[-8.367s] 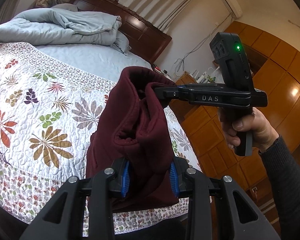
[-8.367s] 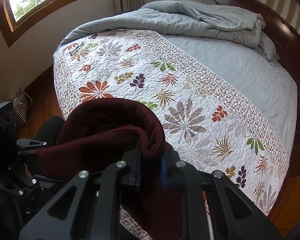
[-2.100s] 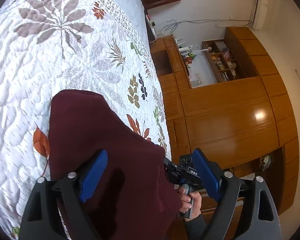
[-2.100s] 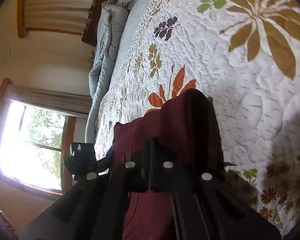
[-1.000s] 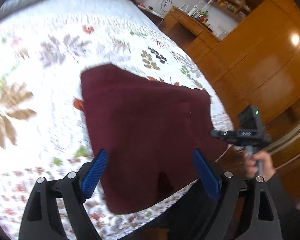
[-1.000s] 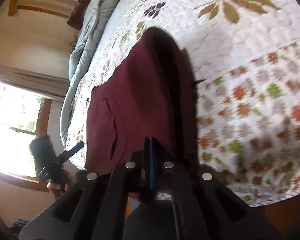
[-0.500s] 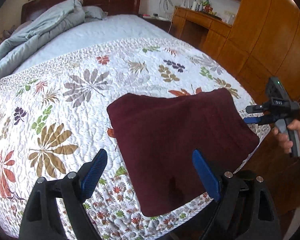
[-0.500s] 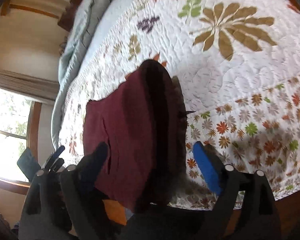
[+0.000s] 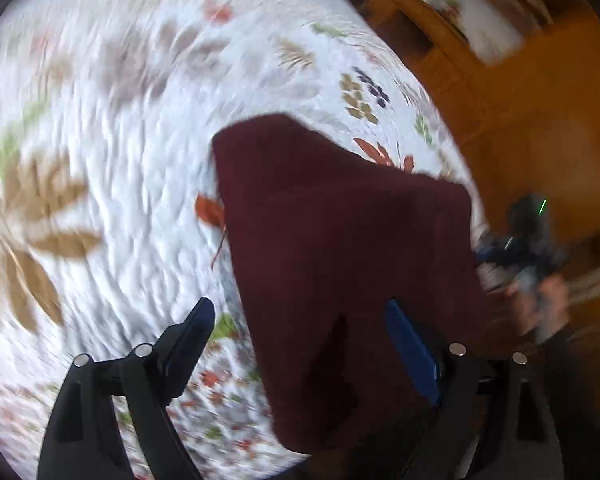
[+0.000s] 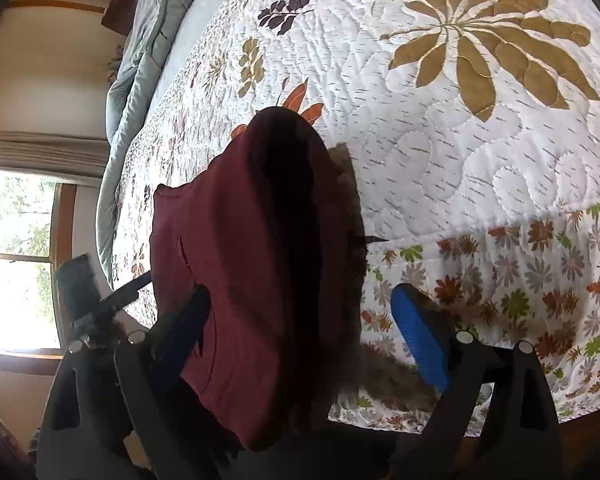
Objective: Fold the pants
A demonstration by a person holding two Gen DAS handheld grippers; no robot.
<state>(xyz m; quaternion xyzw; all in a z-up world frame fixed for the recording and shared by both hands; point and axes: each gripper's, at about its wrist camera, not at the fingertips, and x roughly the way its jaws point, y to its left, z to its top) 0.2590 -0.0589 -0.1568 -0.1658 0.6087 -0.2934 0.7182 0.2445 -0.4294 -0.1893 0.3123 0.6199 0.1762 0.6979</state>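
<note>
The bed (image 10: 480, 168) is covered by a white quilt with leaf and flower prints. Folded dark red pants (image 10: 256, 264) lie flat at its near edge, one end overhanging.

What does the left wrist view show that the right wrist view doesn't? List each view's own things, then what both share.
Only the left wrist view: the orange wooden cabinets, the right gripper seen from outside, and the hand holding it.
Only the right wrist view: the window, the grey duvet, and the left gripper from outside.
Both: the folded maroon pants lying on the floral quilt, with each view's own jaws open.
</note>
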